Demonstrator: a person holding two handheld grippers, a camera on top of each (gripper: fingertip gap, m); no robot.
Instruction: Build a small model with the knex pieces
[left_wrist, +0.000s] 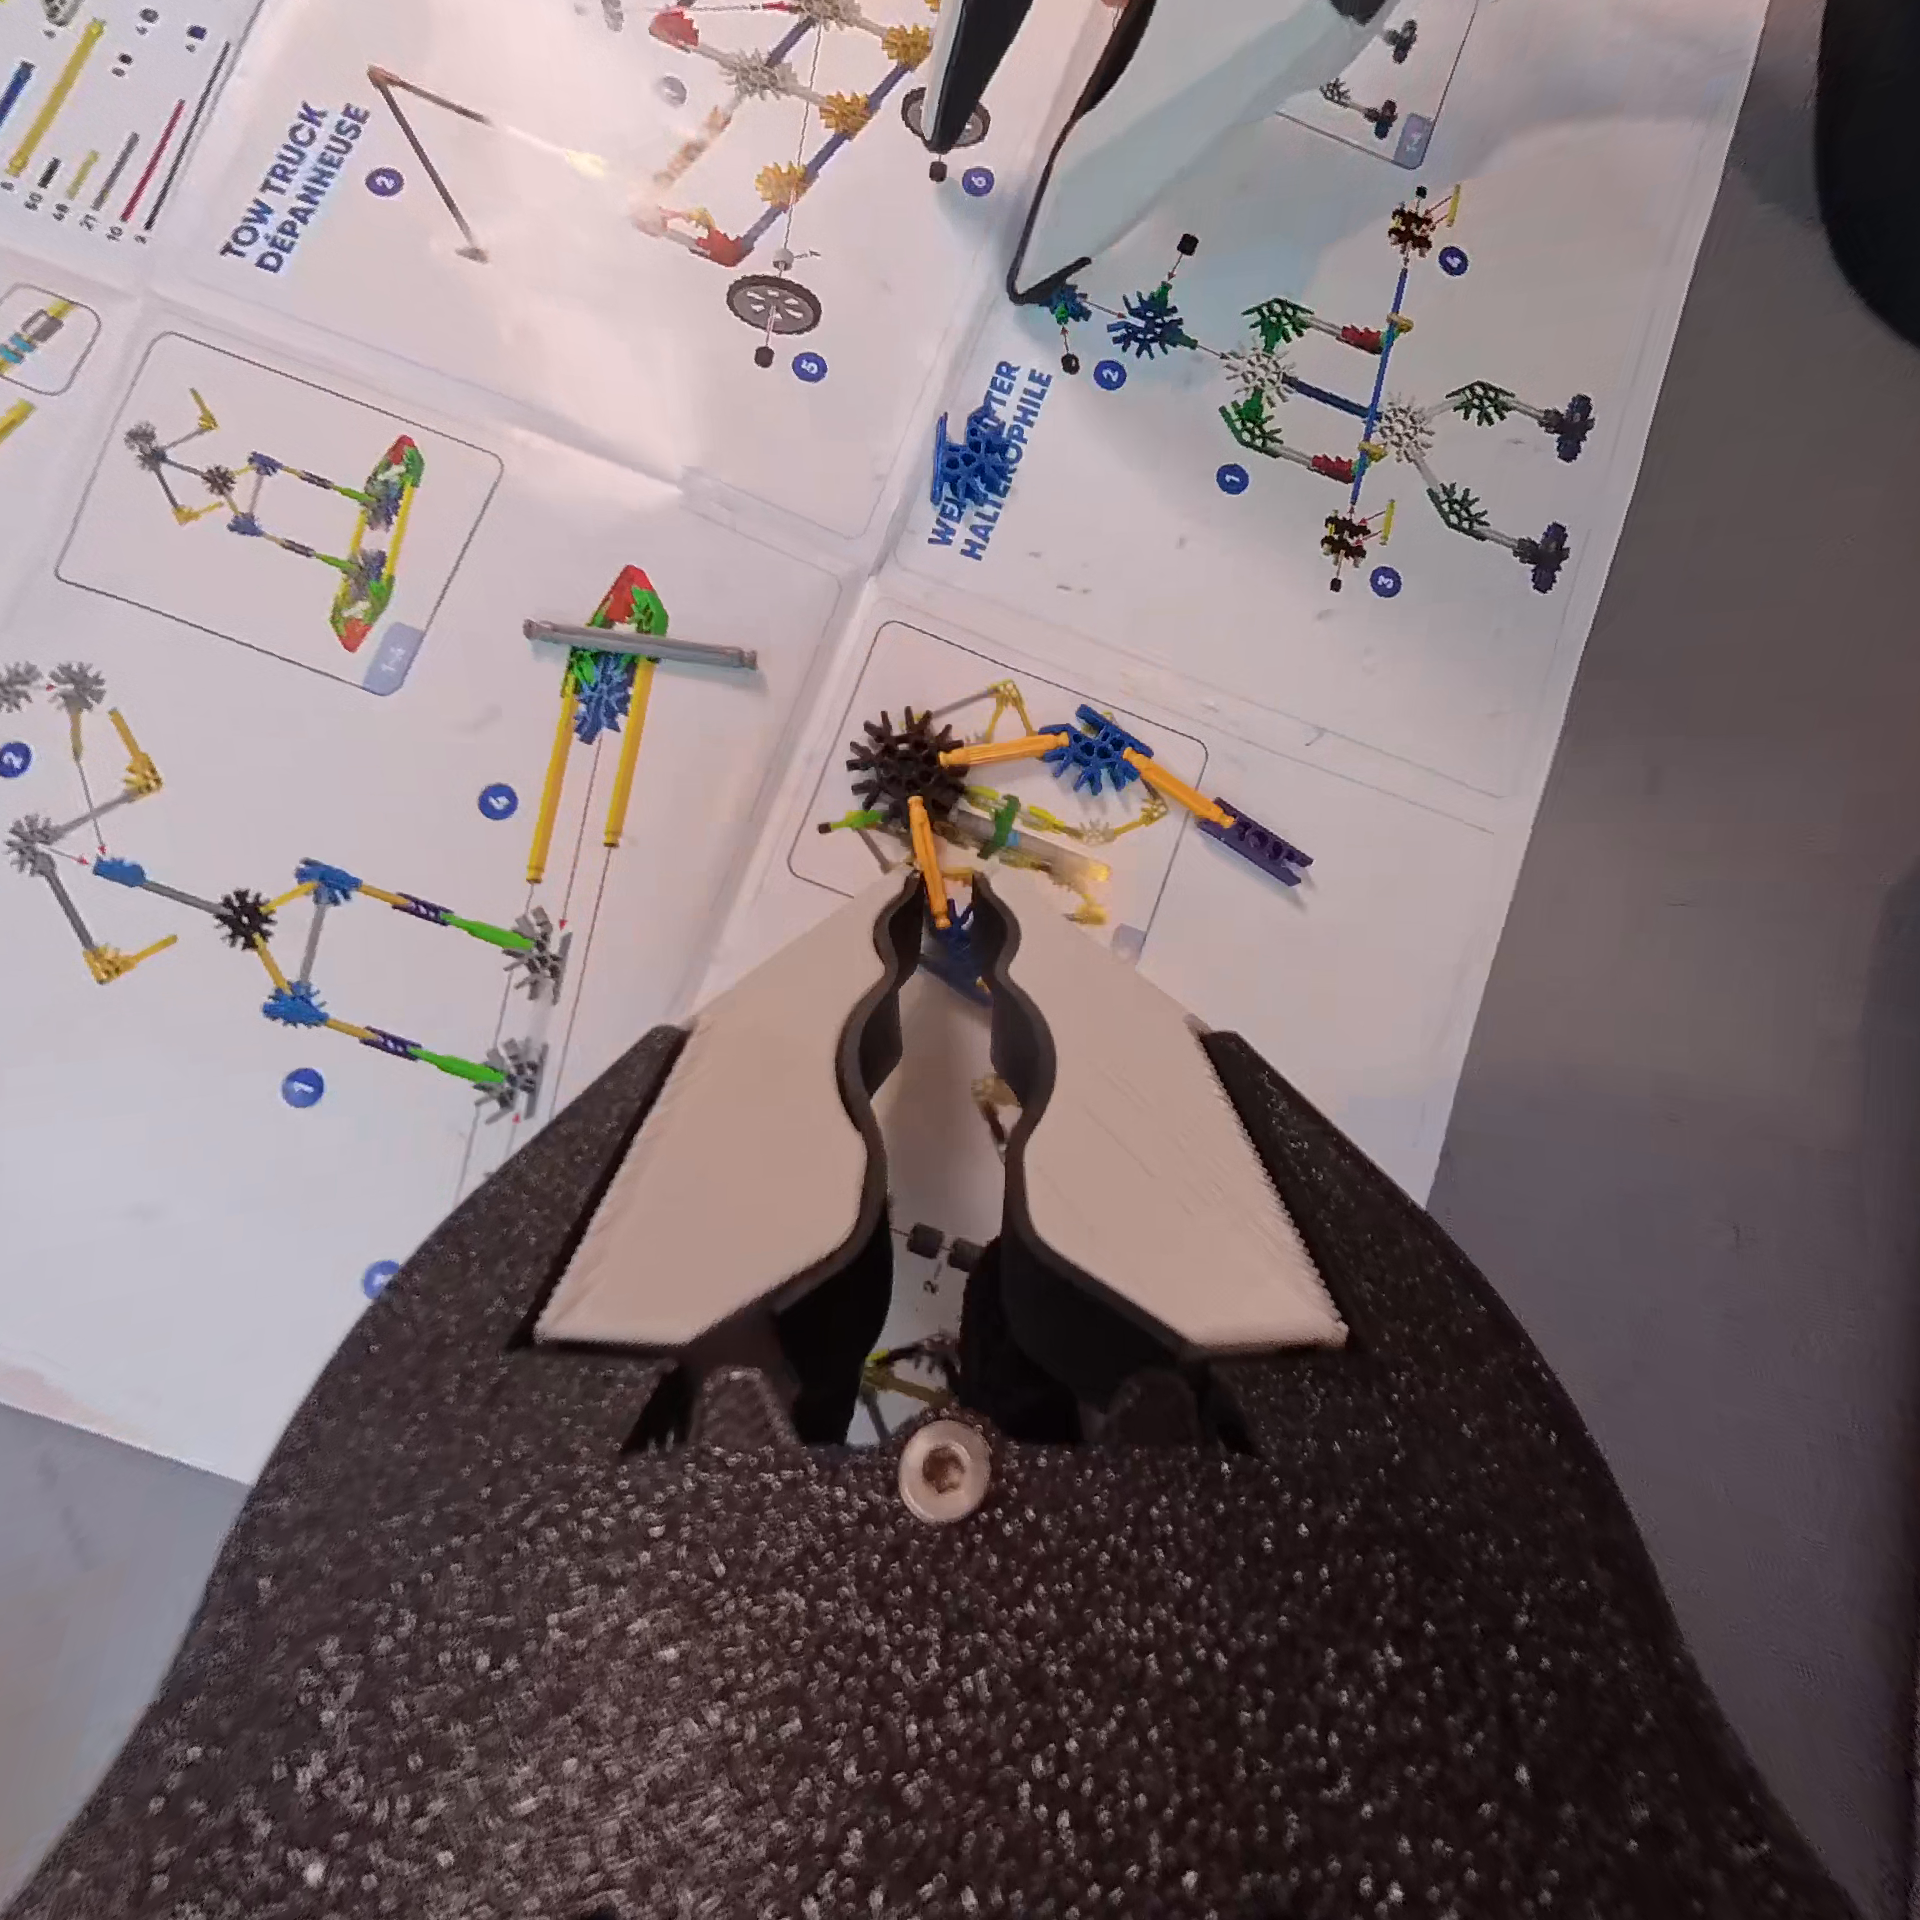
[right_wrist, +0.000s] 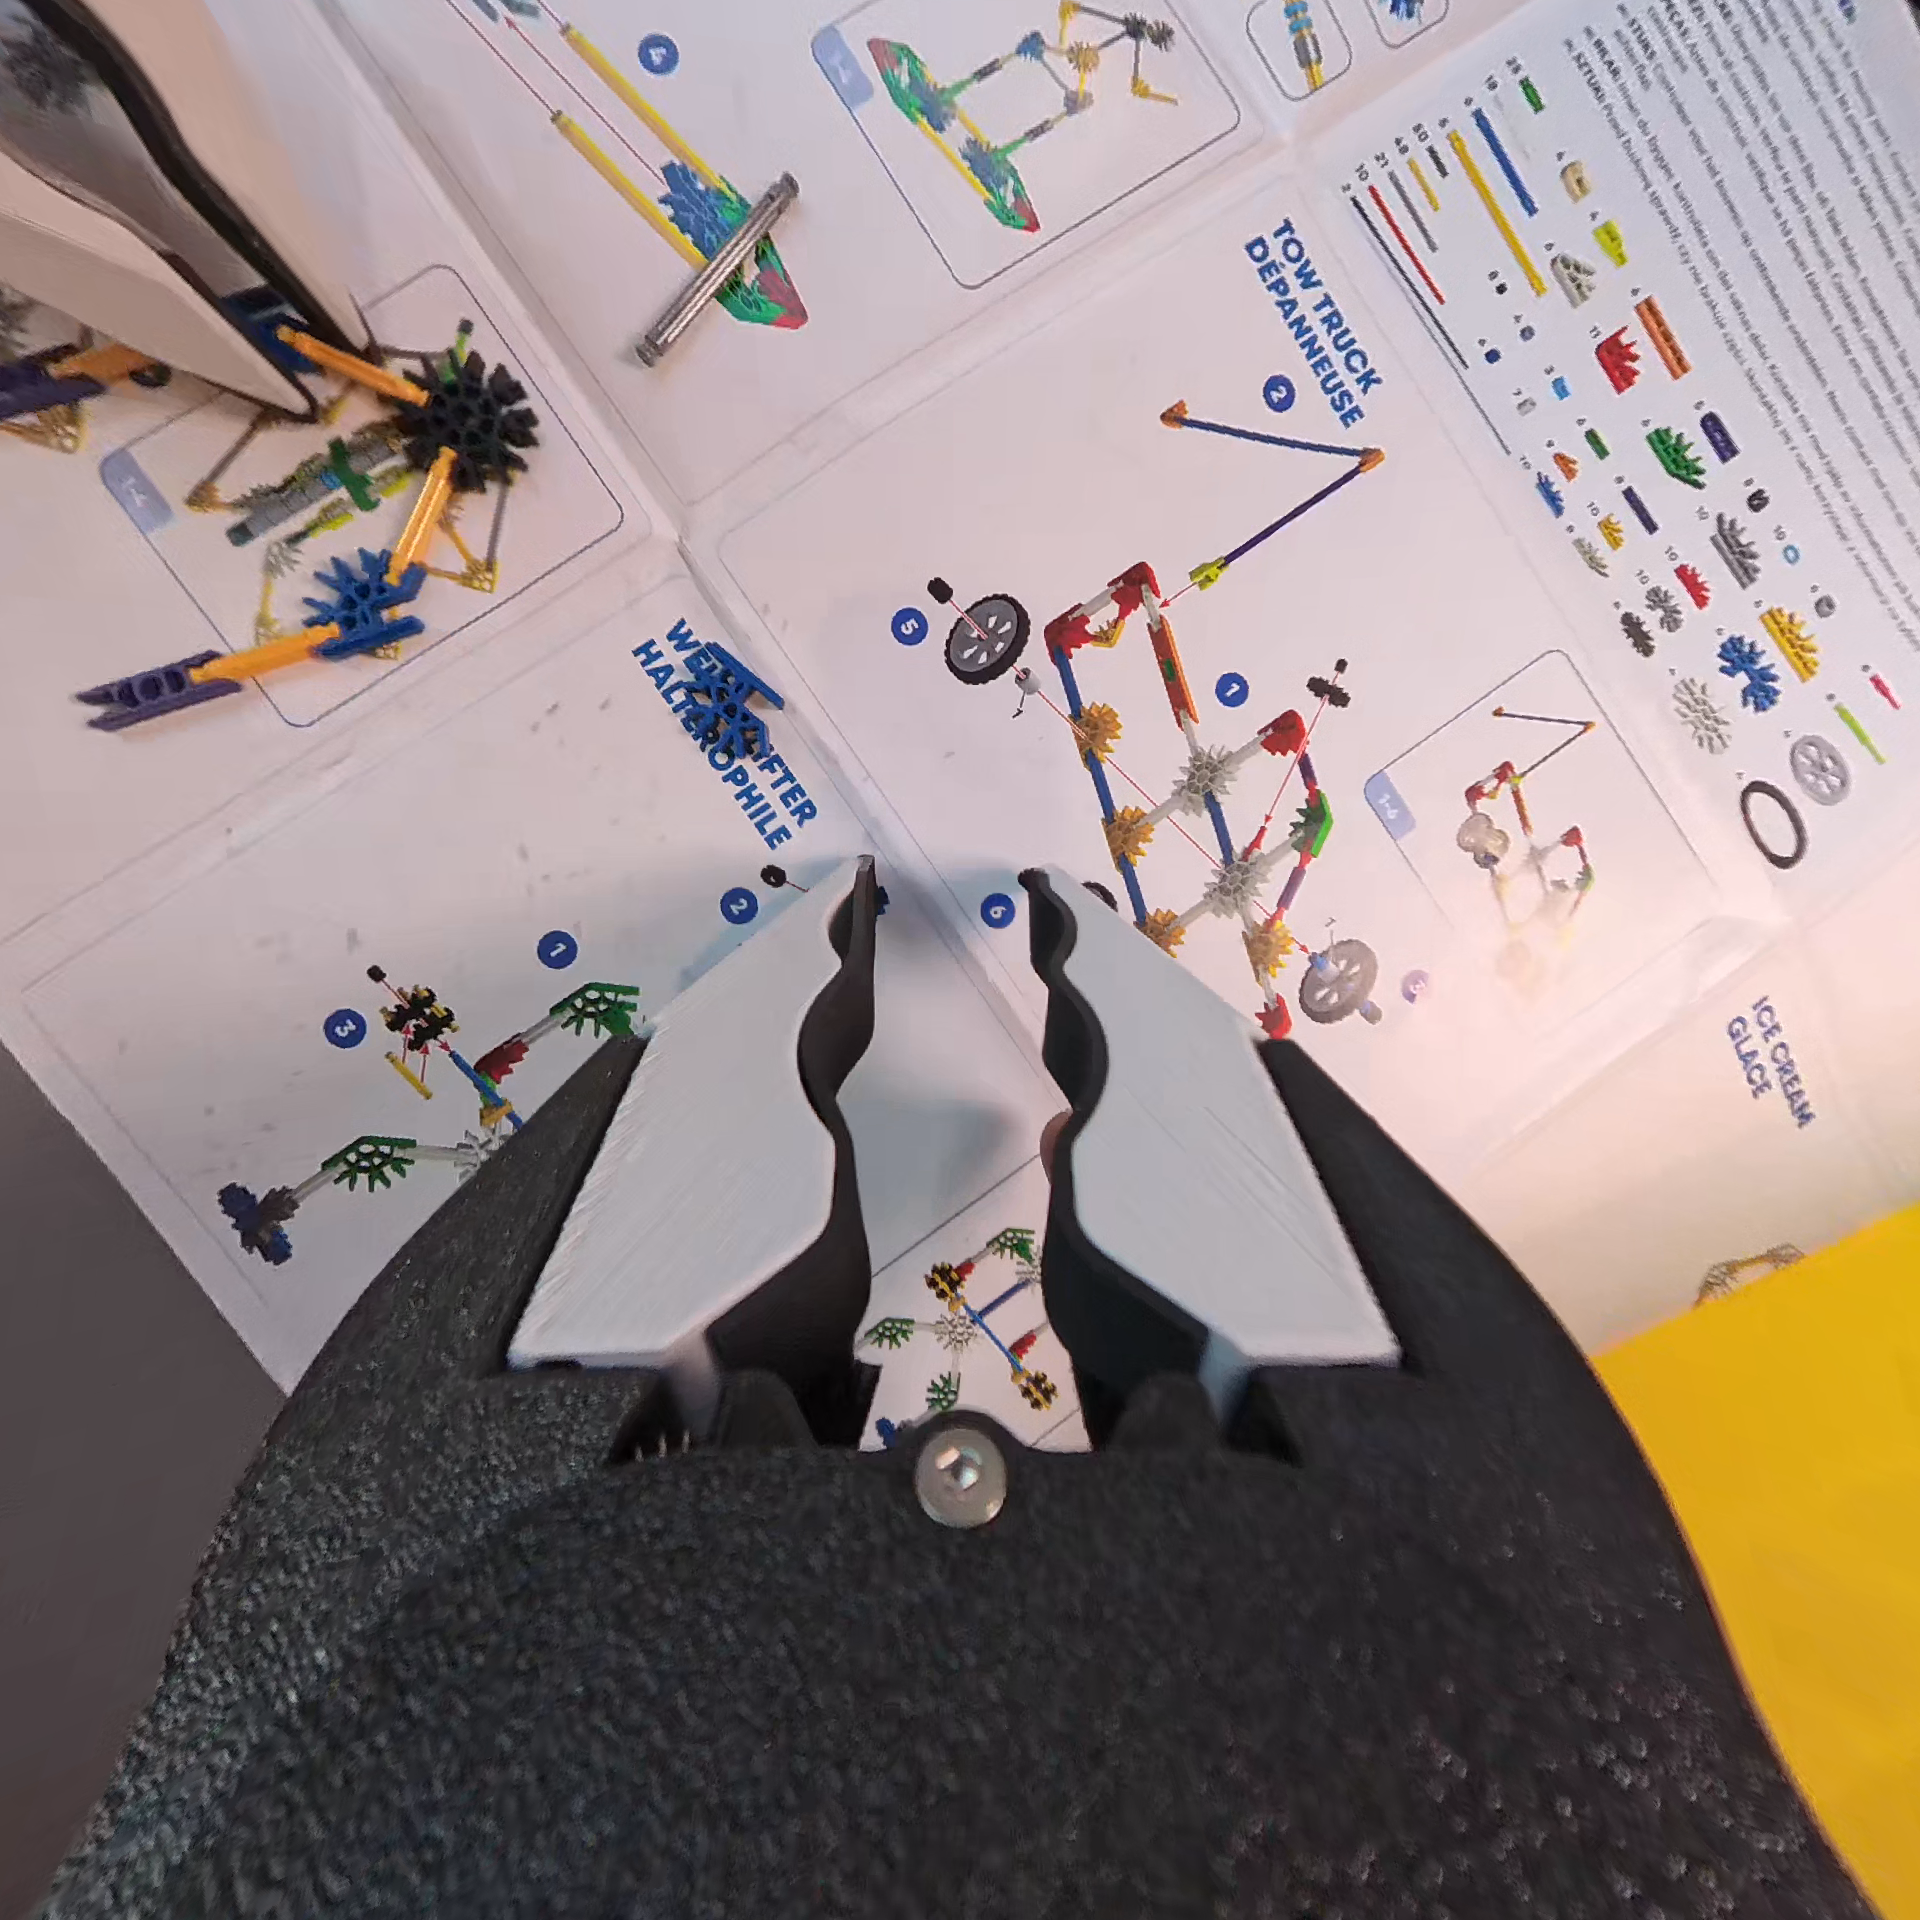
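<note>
My left gripper (left_wrist: 943, 894) is shut on a small blue connector (left_wrist: 961, 951) at the near end of a toy rod-and-connector assembly. A yellow rod (left_wrist: 928, 857) runs from it to a black snowflake connector (left_wrist: 902, 756). More yellow rods link on to a blue connector (left_wrist: 1096, 748) and a purple connector (left_wrist: 1259, 844). The assembly lies on a printed instruction sheet (left_wrist: 582, 343). In the right wrist view the assembly (right_wrist: 468, 416) is at upper left, with the left gripper (right_wrist: 312, 374) on it. My right gripper (right_wrist: 948, 883) is open and empty, low over the sheet (right_wrist: 883, 468). It also shows at the top of the left wrist view (left_wrist: 987, 218).
A loose grey rod (left_wrist: 639, 644) (right_wrist: 717, 270) lies on the sheet left of the assembly. A loose blue snowflake connector (left_wrist: 971, 462) (right_wrist: 732, 707) lies between the grippers. The grey table (left_wrist: 1714, 935) shows past the sheet's edge. A yellow surface (right_wrist: 1766, 1558) is at the right. About 15 cm separates my left fingertips from my right.
</note>
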